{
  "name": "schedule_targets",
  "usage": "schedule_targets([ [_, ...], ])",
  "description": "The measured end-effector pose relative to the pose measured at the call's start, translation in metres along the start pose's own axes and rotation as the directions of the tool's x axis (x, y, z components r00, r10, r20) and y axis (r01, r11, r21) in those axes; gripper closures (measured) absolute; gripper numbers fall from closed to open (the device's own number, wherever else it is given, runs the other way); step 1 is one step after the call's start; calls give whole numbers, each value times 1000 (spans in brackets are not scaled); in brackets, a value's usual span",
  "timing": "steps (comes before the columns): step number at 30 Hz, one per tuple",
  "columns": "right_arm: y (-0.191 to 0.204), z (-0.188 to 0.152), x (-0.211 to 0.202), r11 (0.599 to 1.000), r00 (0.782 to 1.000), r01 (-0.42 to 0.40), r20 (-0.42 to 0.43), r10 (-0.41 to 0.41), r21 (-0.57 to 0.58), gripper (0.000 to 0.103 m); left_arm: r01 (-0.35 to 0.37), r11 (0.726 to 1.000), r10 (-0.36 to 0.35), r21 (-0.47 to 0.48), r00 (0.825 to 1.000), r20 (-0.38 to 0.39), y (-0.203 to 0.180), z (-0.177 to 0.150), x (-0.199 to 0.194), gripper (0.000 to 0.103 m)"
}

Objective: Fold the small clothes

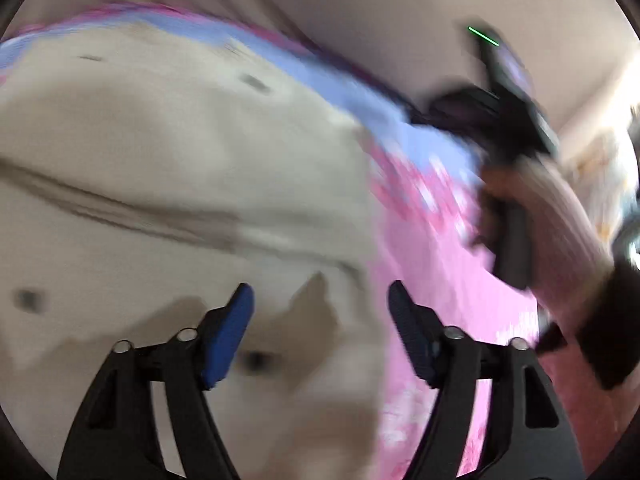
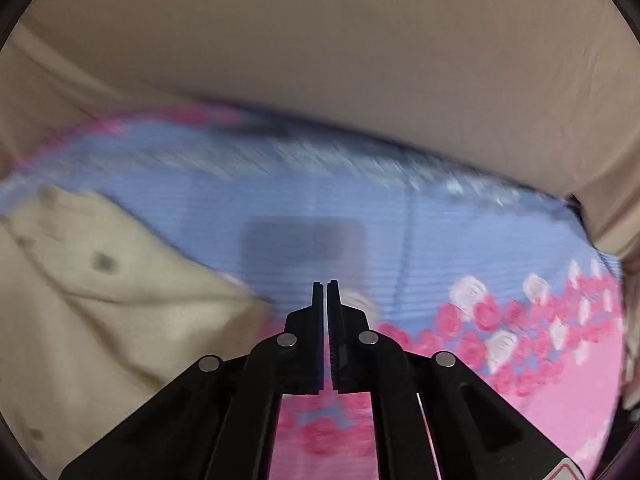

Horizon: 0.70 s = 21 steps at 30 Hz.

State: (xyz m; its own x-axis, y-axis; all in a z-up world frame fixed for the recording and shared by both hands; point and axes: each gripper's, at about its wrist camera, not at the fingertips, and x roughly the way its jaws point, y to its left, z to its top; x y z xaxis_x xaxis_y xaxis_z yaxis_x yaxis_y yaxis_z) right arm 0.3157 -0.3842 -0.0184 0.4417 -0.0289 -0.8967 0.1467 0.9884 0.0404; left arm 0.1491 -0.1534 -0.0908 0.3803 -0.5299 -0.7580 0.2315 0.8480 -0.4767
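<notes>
A small cream garment with dark dots point(image 1: 168, 168) lies on a pink and blue flowered mat point(image 1: 432, 240). My left gripper point(image 1: 320, 332) is open just above the garment's near right edge, holding nothing. In the right wrist view the same garment point(image 2: 100, 300) lies at the left on the mat point(image 2: 400, 240). My right gripper point(image 2: 325, 292) is shut and empty above the mat's blue part, to the right of the garment. The right gripper also shows in the left wrist view point(image 1: 504, 128), held by a hand. Both views are blurred by motion.
A beige sheet point(image 2: 320, 60) covers the surface behind the mat. The person's arm with a dark sleeve point(image 1: 592, 320) reaches in from the right in the left wrist view.
</notes>
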Motion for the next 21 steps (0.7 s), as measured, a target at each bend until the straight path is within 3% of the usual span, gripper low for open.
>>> schedule_targets([
  [1,25,8,-10,997,997,-74,8,74,-39,94,-29,999,31,-41,999,41,23,10,-16,30],
  [3,101,27,-17,958,971,-239,-26,238,-160,84,-108,982,125,-154,986,107,80,31,-45,29],
  [4,138,33,-16,931,954,-298,-43,296,-210,66,-138,968,167,-209,978,127,106,40,-56,29],
  [5,177,38,-13,900,934,-354,-54,352,-256,54,-163,943,214,-290,965,154,142,52,-71,29],
  [7,252,44,9,842,896,-442,-101,433,-309,53,-179,900,267,-397,947,180,190,67,-86,29],
  [9,313,46,41,818,873,-487,-160,460,-305,53,-206,851,324,-483,930,174,237,81,-92,35],
  [11,360,45,71,810,861,-508,-211,463,-294,53,-211,831,333,-515,930,157,271,89,-90,52],
  [13,404,42,97,818,874,-482,-241,423,-313,53,-214,819,326,-532,937,126,299,92,-85,73],
  [14,420,39,107,825,881,-466,-251,400,-321,53,-209,817,320,-538,940,121,304,95,-81,77],
  [15,433,36,117,832,888,-448,-268,373,-327,56,-196,826,306,-529,943,128,309,93,-83,78],
  [16,445,30,121,828,881,-457,-294,371,-324,90,-193,834,301,-517,944,133,309,91,-82,79],
  [17,447,30,123,824,876,-465,-302,376,-323,99,-195,844,297,-499,946,133,309,92,-81,79],
  [20,451,39,105,802,864,-504,-196,464,-322,103,-214,857,307,-469,943,130,311,93,-79,79],
  [21,451,45,108,832,892,-452,-170,419,-321,103,-222,862,311,-456,942,129,309,94,-78,78],
])
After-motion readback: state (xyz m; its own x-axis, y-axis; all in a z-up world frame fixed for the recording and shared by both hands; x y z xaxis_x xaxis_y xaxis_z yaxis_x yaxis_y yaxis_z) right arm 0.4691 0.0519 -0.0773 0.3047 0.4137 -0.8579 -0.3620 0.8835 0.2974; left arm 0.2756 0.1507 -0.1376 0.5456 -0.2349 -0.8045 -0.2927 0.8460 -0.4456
